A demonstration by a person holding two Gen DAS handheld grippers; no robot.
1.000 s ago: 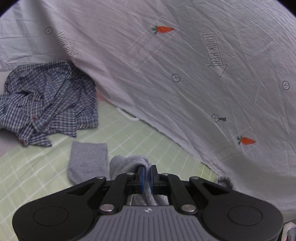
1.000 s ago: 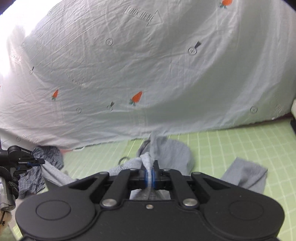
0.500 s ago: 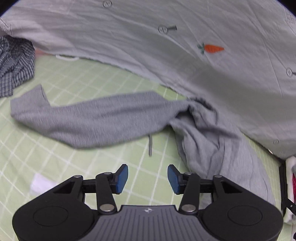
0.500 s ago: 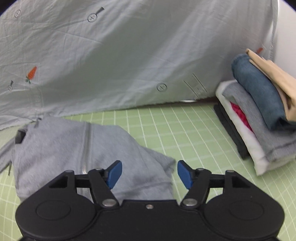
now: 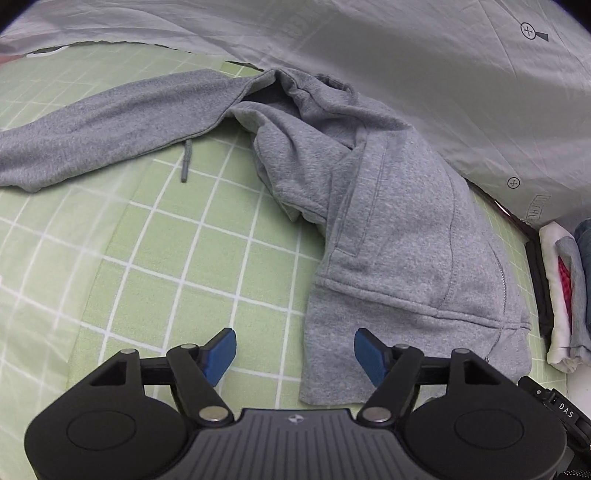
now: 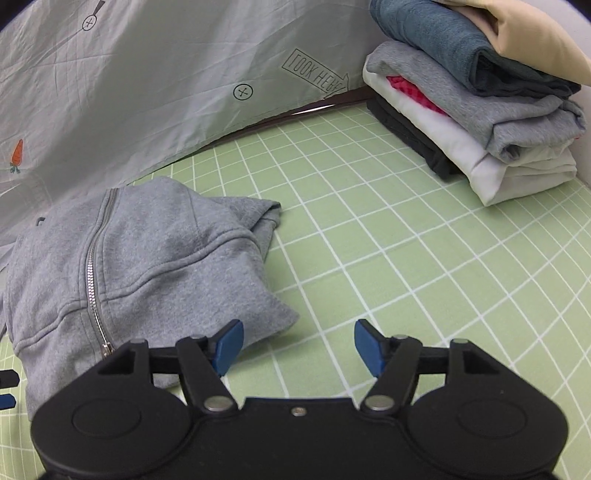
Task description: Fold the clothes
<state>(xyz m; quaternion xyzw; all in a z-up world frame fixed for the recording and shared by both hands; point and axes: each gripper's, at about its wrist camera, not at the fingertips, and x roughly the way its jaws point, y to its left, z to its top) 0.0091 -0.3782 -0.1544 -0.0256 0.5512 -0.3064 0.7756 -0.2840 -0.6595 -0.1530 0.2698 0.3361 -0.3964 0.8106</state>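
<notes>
Hoodie [image 5: 388, 206] grey fleece, rumpled, metal zip [image 6: 94, 273]; grippers empty.

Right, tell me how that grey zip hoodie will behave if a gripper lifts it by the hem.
The grey hoodie will probably go floppy: it already lies rumpled on the green checked sheet. Its spread sleeve would likely trail behind. The thick fleece and metal zipper suggest some weight, so pinch firmly.

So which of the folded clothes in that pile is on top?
The cream one, folded on a dark blue piece; below come grey, pink, white and black layers.
</notes>
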